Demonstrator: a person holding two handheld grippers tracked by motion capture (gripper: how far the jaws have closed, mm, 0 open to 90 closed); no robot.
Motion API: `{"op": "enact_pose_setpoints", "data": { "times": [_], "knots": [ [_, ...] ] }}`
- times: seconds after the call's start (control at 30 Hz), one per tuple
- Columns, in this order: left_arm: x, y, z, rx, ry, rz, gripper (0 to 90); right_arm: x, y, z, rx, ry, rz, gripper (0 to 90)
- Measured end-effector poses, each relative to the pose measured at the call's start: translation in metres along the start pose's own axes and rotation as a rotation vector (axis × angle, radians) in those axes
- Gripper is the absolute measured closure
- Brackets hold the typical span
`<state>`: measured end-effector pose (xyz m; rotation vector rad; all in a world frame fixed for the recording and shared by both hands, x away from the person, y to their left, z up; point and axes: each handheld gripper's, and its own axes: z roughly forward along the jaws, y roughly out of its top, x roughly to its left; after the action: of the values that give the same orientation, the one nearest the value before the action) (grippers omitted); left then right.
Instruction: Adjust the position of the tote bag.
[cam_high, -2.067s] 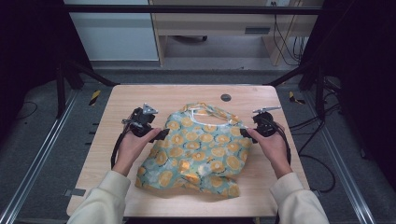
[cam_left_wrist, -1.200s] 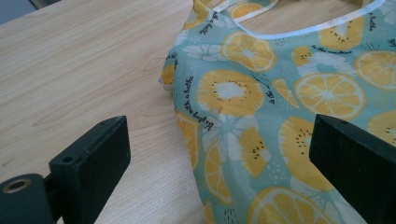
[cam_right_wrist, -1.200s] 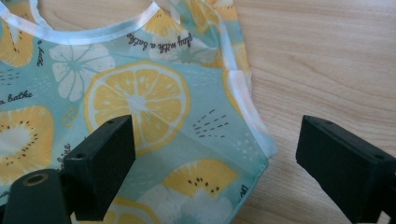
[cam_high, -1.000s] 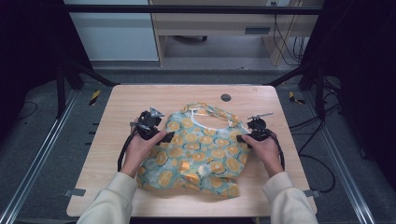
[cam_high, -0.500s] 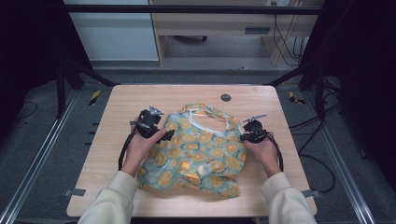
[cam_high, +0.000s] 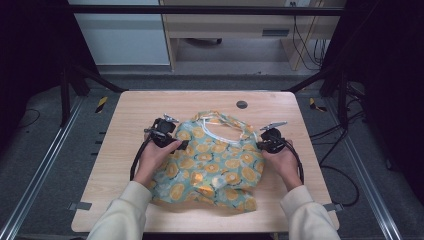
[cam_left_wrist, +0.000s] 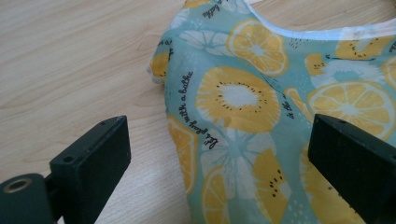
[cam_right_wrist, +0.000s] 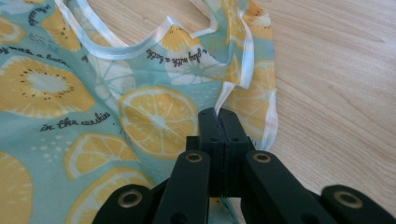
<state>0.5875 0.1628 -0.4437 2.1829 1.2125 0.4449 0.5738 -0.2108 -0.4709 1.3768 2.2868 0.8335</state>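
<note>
High view: a teal garment (cam_high: 212, 162) printed with lemon slices lies rumpled on the pale wooden desk (cam_high: 125, 112), its white-piped neck opening turned toward the far edge; a small dark disc (cam_high: 242, 104) sits apart from it on the bare wood beyond; the left gripper (cam_high: 181, 146) rests at the garment's left shoulder and the right gripper (cam_high: 260, 144) at its right side, each held in a hand with a cream sleeve behind it. Compared with the frames of the preceding two seconds, both hands have drawn inward and slightly toward the person, so that the cloth between them is now narrower and more bunched; the right edge in particular has been gathered in. Left gripper view: the two black jaws stand wide apart, one over bare desk and one over the print, with the garment's left edge (cam_left_wrist: 224, 116) lying between them ungrasped. Right gripper view: the jaws are pressed fully together on a fold of fabric near the white-trimmed edge (cam_right_wrist: 245, 60), pinching the cloth. Judged from this, only the right side is secured; the left side awaits a grasp, and the work of folding or straightening the garment appears to be at an early stage, since the lower hem remains creased and uneven.
</note>
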Motion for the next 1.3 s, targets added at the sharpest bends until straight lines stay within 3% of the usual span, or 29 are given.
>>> {"op": "enact_pose_setpoints", "data": {
  "times": [0.27,0.4,0.47,0.5,0.53,0.57,0.63,0.7,0.73,0.8,0.83,1.3],
  "knots": [
    [0.0,-0.003,0.007,0.048,-0.045,-0.007,7.8,0.0,0.0,0.0,-0.003,0.006,-0.004,90.0],
    [0.0,-0.004,0.01,0.073,-0.055,0.0,17.5,0.001,0.0,0.0,-0.008,0.012,0.0,89.9],
    [0.0,-0.004,0.012,0.086,-0.056,0.003,27.9,0.001,0.0,0.0,-0.014,0.012,-0.006,89.9],
    [-0.001,-0.005,0.013,0.086,-0.056,0.006,42.1,0.002,0.001,-0.001,-0.013,0.016,-0.006,90.0],
    [-0.001,-0.005,0.013,0.085,-0.056,0.007,42.1,0.002,0.001,-0.001,-0.013,0.016,-0.006,90.0],
    [-0.002,-0.006,0.014,0.086,-0.062,0.018,48.6,0.002,0.001,-0.001,-0.014,0.015,-0.006,90.0],
    [-0.004,-0.007,0.015,0.086,-0.072,0.039,67.7,0.001,0.001,-0.002,-0.022,0.014,-0.003,90.0],
    [-0.005,-0.008,0.016,0.086,-0.076,0.041,72.7,0.001,0.001,-0.002,-0.024,0.009,-0.008,90.0],
    [-0.004,-0.009,0.015,0.073,-0.091,0.043,80.8,0.001,0.002,-0.004,-0.026,0.01,-0.008,90.0],
    [-0.004,-0.01,0.014,0.065,-0.098,0.047,87.8,0.001,0.002,-0.005,-0.032,0.011,-0.011,90.0],
    [-0.003,-0.01,0.011,0.044,-0.097,0.048,88.6,0.001,0.002,-0.006,-0.034,0.016,-0.013,90.0],
    [0.003,-0.013,-0.001,-0.014,-0.082,0.042,90.0,-0.002,0.005,-0.019,-0.082,-0.014,-0.036,90.0]
  ]
}}
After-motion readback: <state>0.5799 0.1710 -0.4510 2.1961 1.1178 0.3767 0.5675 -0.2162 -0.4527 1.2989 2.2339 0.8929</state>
